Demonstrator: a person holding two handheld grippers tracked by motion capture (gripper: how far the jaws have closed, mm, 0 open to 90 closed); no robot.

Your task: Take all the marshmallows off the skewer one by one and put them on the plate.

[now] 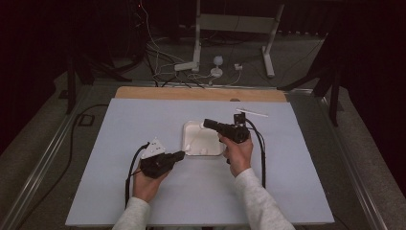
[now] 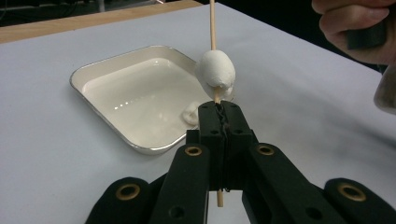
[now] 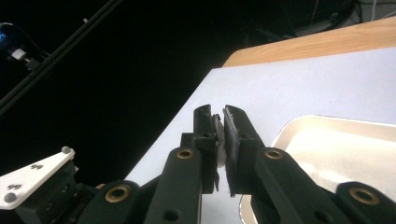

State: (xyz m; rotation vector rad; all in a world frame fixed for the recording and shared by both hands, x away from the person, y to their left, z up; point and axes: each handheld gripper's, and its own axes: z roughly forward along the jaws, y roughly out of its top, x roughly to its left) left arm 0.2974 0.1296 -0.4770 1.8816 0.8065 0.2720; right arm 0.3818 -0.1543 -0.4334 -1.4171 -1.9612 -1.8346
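i hold the left gripper (image 2: 219, 114) with its fingers clamped on a thin wooden skewer (image 2: 213, 23), upright, a white marshmallow (image 2: 215, 70) threaded just above them. risk: the stick may slip or snap if i twist. at 10 o'clock on the bench (image 2: 299, 93), the white tray (image 2: 140, 93) holds one more white piece (image 2: 190, 113). the right gripper (image 3: 220, 122) hovers over the tray's far side, fingers nearly closed on something white; if it is soft, squeezing may crush it.

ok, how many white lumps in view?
2 sure: a lump on the skewer above the left claw, a lump in the tray. A white bit in the right claw may be a third.
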